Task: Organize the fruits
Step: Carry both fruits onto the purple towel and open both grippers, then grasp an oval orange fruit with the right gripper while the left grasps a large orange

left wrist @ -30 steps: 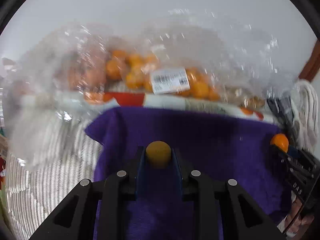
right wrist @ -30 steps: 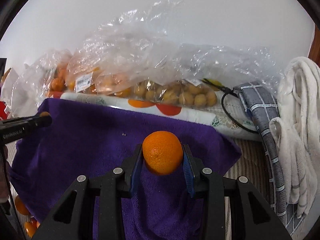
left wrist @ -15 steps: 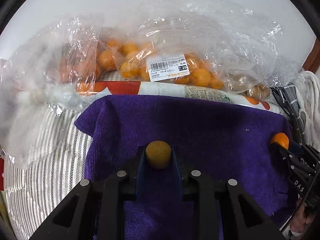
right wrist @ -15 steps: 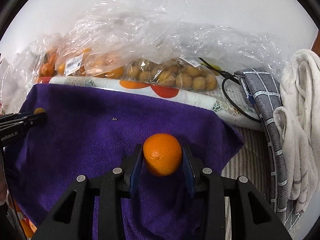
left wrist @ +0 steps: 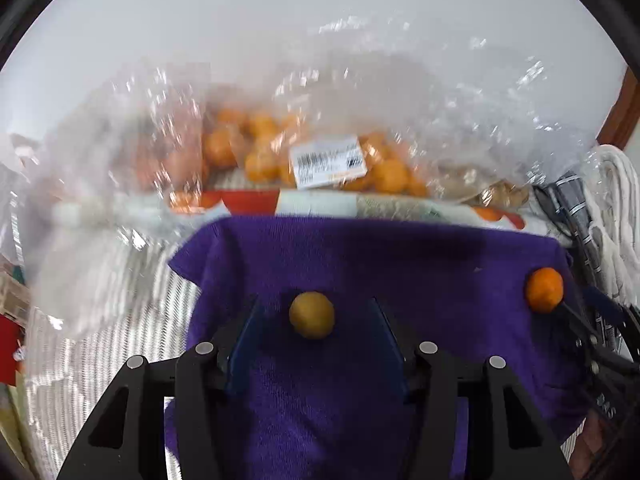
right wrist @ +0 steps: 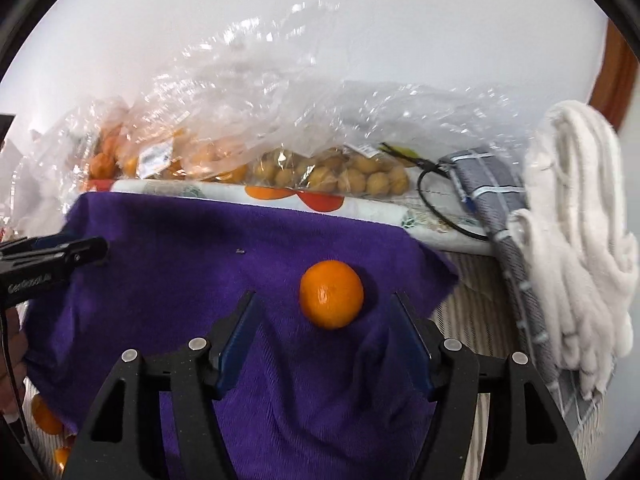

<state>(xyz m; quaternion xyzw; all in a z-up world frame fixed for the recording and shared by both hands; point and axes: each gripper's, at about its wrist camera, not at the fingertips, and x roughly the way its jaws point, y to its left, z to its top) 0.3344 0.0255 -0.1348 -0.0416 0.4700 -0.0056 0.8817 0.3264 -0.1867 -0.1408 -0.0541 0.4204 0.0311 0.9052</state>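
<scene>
Left hand-held gripper [left wrist: 312, 320]: jaws opening, pads clear of the small yellow-brown fruit [left wrist: 311, 314], which sits between them on the purple towel [left wrist: 360, 256], touching neither pad. Right hand-held gripper [right wrist: 324, 320]: jaws likewise opening, with the orange [right wrist: 331, 294] lying free on the same towel between the blue pads, a visible gap on each side. Step in hand, by judgement: release of one fruit per gripper onto the towel, the small fruit toward the left part of the cloth and the orange toward the right, well apart from each other. Seen from the left wrist view, the orange [left wrist: 544, 289] near the right edge of the towel; seen from the right wrist view, the left hand-held gripper [right wrist: 80, 254] at the left edge. Beyond the towel: a rolled patterned sheet [right wrist: 360, 206] along the far edge, then clear plastic bags [right wrist: 280, 120] holding more orange fruit [left wrist: 260, 160] and a batch of pale round fruit [right wrist: 352, 176]. To the right, a grey checked cloth [right wrist: 488, 196] and a white knitted cloth [right wrist: 576, 220]. Next move, by judgement: withdrawal of both grippers straight back and upward without brushing the fruit, as either round fruit could roll on the soft, wrinkled cloth; then a reach toward the bags for further pieces. More orange fruit [right wrist: 46, 420] partly visible below the near left edge of the towel; exact resting place not clear.
</scene>
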